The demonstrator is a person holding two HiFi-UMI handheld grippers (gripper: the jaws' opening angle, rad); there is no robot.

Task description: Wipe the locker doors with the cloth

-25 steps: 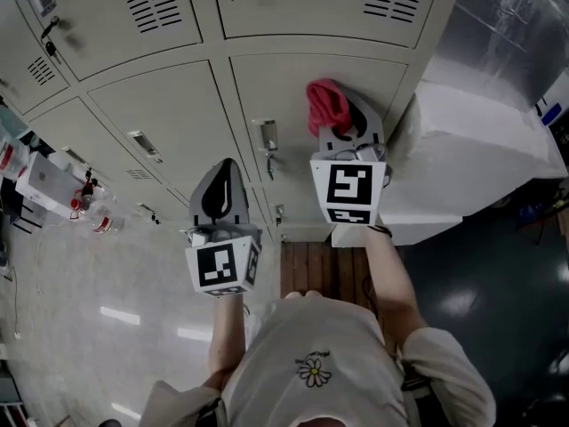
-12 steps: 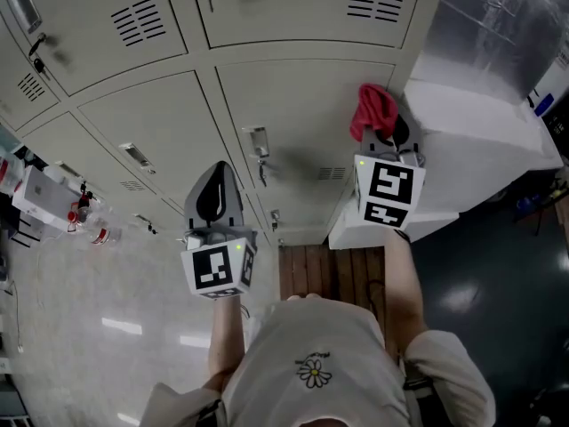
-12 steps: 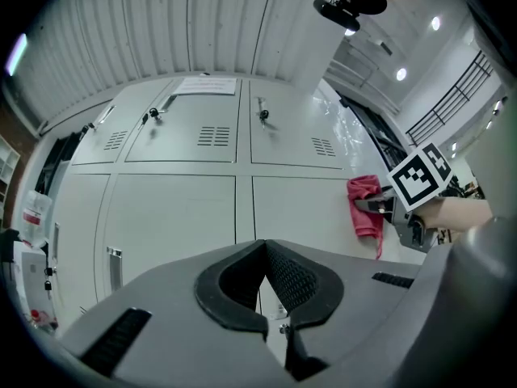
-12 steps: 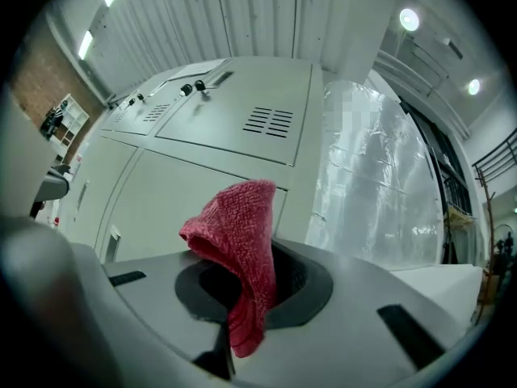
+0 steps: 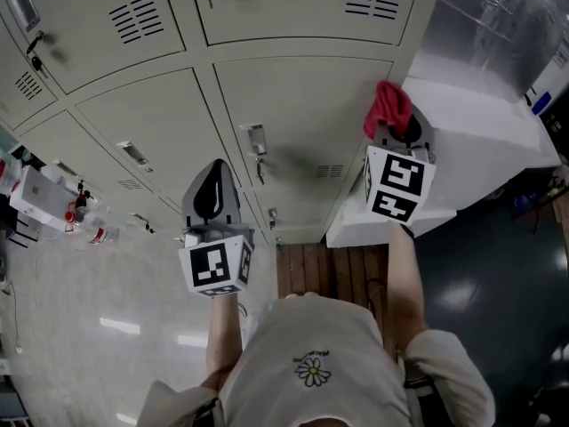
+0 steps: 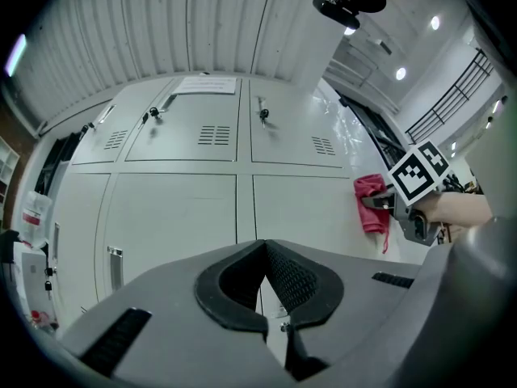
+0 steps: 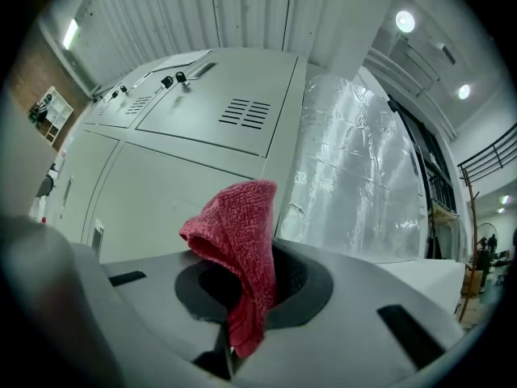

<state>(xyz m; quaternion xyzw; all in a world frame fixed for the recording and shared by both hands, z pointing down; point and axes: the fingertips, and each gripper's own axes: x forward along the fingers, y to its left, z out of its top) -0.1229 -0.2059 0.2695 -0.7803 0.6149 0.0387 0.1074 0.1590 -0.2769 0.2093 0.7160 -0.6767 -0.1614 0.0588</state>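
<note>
The red cloth (image 5: pixel 388 107) has travelled across the lower right locker door (image 5: pixel 302 123): a second ago it sat near the middle of that door, just right of the latch handle (image 5: pixel 256 145), and now it is at the door's right edge, where the locker bank ends and the white covered block (image 5: pixel 484 140) begins. The right gripper (image 5: pixel 396 130) carries it there, jaws clamped on the lower part of the cloth so that a folded hump stands up past the tips; its own view shows that hump against the locker's right corner, with the foil-wrapped mass (image 7: pixel 355 176) beyond. Whether the cloth is pressing on the metal or just off it cannot be told from these views. The left gripper (image 5: pixel 213 194) has hardly shifted; it hangs low before the seam between the two lower doors, jaws together with nothing between them. I judge that one sideways stroke across this door has run its course, since the cloth has no door left to its right. The upper vented doors (image 5: pixel 293 7) and the doors further left (image 5: pixel 151 123) most likely remain to be wiped.
</note>
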